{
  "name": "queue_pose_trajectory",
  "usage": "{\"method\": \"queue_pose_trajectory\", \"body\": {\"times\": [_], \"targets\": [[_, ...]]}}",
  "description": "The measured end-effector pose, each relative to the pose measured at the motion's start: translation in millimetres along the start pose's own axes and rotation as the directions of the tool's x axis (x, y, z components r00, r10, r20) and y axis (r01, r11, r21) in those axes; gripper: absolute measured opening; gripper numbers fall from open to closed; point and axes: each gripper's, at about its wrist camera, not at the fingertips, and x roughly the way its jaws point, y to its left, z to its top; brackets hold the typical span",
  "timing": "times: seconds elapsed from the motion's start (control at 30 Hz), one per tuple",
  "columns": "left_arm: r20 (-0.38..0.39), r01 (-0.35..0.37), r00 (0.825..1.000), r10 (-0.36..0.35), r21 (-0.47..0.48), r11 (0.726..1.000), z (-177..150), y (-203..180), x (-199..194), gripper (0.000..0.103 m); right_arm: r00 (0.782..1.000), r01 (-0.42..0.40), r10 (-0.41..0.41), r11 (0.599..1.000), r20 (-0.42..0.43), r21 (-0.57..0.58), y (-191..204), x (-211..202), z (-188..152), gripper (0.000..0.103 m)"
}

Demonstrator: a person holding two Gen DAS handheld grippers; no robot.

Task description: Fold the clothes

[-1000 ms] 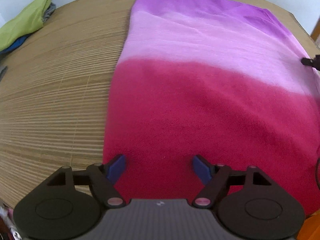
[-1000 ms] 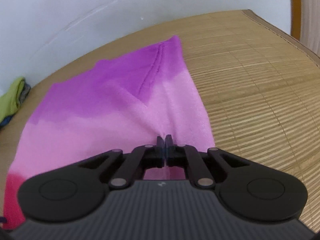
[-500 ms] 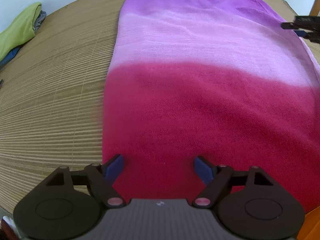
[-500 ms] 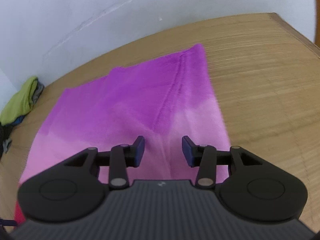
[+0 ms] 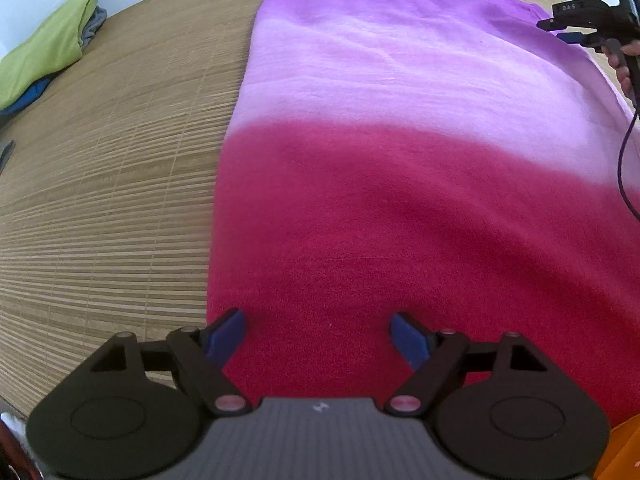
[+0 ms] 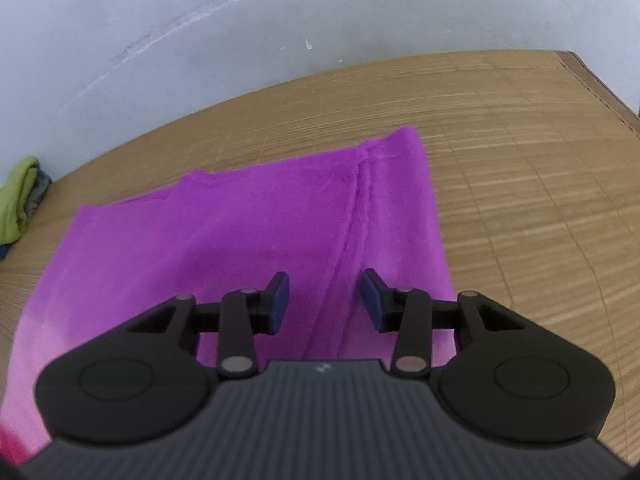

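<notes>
A fleece garment (image 5: 400,168) lies flat on the bamboo mat, crimson at the near end, pale pink in the middle, purple at the far end (image 6: 248,232). My left gripper (image 5: 318,334) hovers open over the crimson near-left corner, nothing between its blue pads. My right gripper (image 6: 325,296) is open above the purple end, over a raised seam (image 6: 356,216) near the garment's right edge, holding nothing. In the left wrist view the right gripper (image 5: 568,28) shows at the far right, with a person's fingers on its handle.
A folded pile, lime green on top with grey and blue under it (image 5: 48,48), sits at the mat's far left near the white wall (image 6: 280,20). Bare mat (image 6: 520,168) stretches right of the garment to the mat's edge. An orange object (image 5: 624,452) pokes in at bottom right.
My right gripper let go of the pale pink cloth, opened, and moved forward to the purple far end. The left gripper stayed open over the crimson corner.
</notes>
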Motion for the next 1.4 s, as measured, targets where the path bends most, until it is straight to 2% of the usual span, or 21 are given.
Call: {"method": "queue_pose_trajectory", "body": {"times": [0.1, 0.13, 0.17, 0.3, 0.37, 0.4, 0.5, 0.57, 0.6, 0.67, 0.73, 0.77, 0.83, 0.9, 1.0, 1.1, 1.2, 1.23, 1.27, 1.3, 1.4], "targets": [[-0.007, -0.003, 1.0, 0.003, -0.014, 1.0, 0.9, 0.5, 0.3, 0.084, 1.0, 0.02, -0.022, 0.996, -0.014, -0.092, 12.8, 6.1, 0.7, 0.042], [-0.01, -0.005, 1.0, 0.004, -0.02, 1.0, 1.1, 0.5, 0.3, 0.084, 0.999, 0.029, -0.032, 0.989, -0.016, -0.145, 18.9, 6.5, -0.2, 0.031], [-0.012, -0.006, 1.0, 0.006, -0.024, 1.0, 1.4, 0.8, 0.4, 0.084, 0.999, 0.038, -0.042, 0.98, -0.015, -0.196, 24.3, 6.7, -0.9, 0.004], [-0.02, -0.012, 1.0, 0.011, -0.045, 0.999, 1.1, 0.8, 0.4, 0.085, 0.996, 0.092, -0.081, 0.937, 0.047, -0.336, 34.1, 1.0, 3.2, 0.005], [-0.023, -0.015, 1.0, 0.014, -0.054, 0.998, 0.8, 1.5, 1.1, 0.086, 0.983, 0.181, -0.159, 0.915, 0.089, -0.361, 27.3, 6.2, 14.6, 0.005], [-0.024, -0.017, 1.0, 0.016, -0.058, 0.998, 0.7, 1.9, 1.3, 0.086, 0.98, 0.198, -0.181, 0.914, 0.081, -0.355, 21.8, 11.3, 19.9, 0.005], [-0.03, -0.026, 0.999, 0.025, -0.06, 0.998, 2.0, 0.8, 0.5, 0.086, 0.982, 0.187, -0.183, 0.921, 0.044, -0.342, 12.9, 15.3, 23.2, 0.007], [-0.023, -0.03, 0.999, 0.029, -0.056, 0.998, 5.1, -1.9, -3.3, 0.076, 0.983, 0.18, -0.184, 0.925, 0.02, -0.333, 7.0, 18.0, 25.4, 0.009], [-0.005, -0.024, 1.0, 0.023, -0.054, 0.998, 9.1, -2.9, -7.5, 0.075, 0.984, 0.171, -0.178, 0.93, 0.009, -0.325, 3.8, 18.1, 26.8, 0.01], [0.045, -0.003, 0.999, 0.004, -0.043, 0.999, 22.1, -5.2, -15.5, 0.076, 0.993, 0.119, -0.119, 0.96, 0.014, -0.255, -6.8, 8.5, 33.6, 0.031], [0.092, 0.016, 0.996, -0.014, -0.023, 1.0, 40.4, -8.7, -19.2, 0.077, 0.996, 0.081, -0.075, 0.986, 0.048, -0.145, -21.8, 3.0, 44.6, 0.038], [0.115, 0.025, 0.993, -0.023, -0.013, 1.0, 49.6, -10.5, -21.0, 0.077, 0.996, 0.061, -0.056, 0.994, 0.064, -0.093, -29.0, 1.2, 50.0, 0.038], [0.14, 0.018, 0.99, -0.019, 0.009, 1.0, 68.3, -17.5, -16.0, 0.077, 0.997, 0.033, -0.031, 0.999, 0.065, -0.026, -39.5, 7.7, 59.5, 0.038], [0.158, 0.003, 0.987, -0.008, 0.031, 1.0, 87.1, -25.6, -8.5, 0.077, 0.998, 0.043, -0.043, 0.999, 0.054, -0.015, -41.2, 18.9, 66.4, 0.038], [0.167, 0.008, 0.986, -0.016, 0.051, 0.999, 106.1, -42.9, 1.8, 0.077, 0.998, 0.048, -0.046, 0.998, 0.04, -0.05, -35.1, 36.0, 68.9, 0.038], [0.162, 0.023, 0.986, -0.031, 0.051, 0.998, 117.8, -56.5, 10.4, 0.077, 0.997, 0.075, -0.074, 0.988, 0.011, -0.135, -23.6, 57.3, 71.2, 0.038], [0.153, 0.045, 0.987, -0.051, 0.044, 0.998, 121.8, -65.0, 14.3, 0.077, 0.996, 0.094, -0.09, 0.975, 0.029, -0.2, -12.9, 65.8, 68.0, 0.036], [0.151, 0.048, 0.987, -0.054, 0.046, 0.998, 122.2, -66.6, 15.2, 0.077, 0.996, 0.094, -0.089, 0.972, 0.032, -0.215, -10.1, 68.1, 67.3, 0.027], [0.149, 0.049, 0.987, -0.056, 0.049, 0.998, 122.7, -68.1, 16.2, 0.077, 0.998, 0.062, -0.059, 0.978, 0.02, -0.201, -10.9, 68.0, 68.0, 0.006], [0.147, 0.05, 0.987, -0.057, 0.051, 0.997, 123.2, -69.7, 17.1, 0.077, 0.999, 0.035, -0.034, 0.981, 0.012, -0.191, -11.5, 67.6, 68.5, 0.006], [0.142, 0.056, 0.988, -0.061, 0.04, 0.998, 127.0, -67.4, 22.5, 0.077, 0.999, 0.032, -0.024, 0.977, 0.039, -0.21, -9.7, 58.1, 66.5, 0.005]]}}
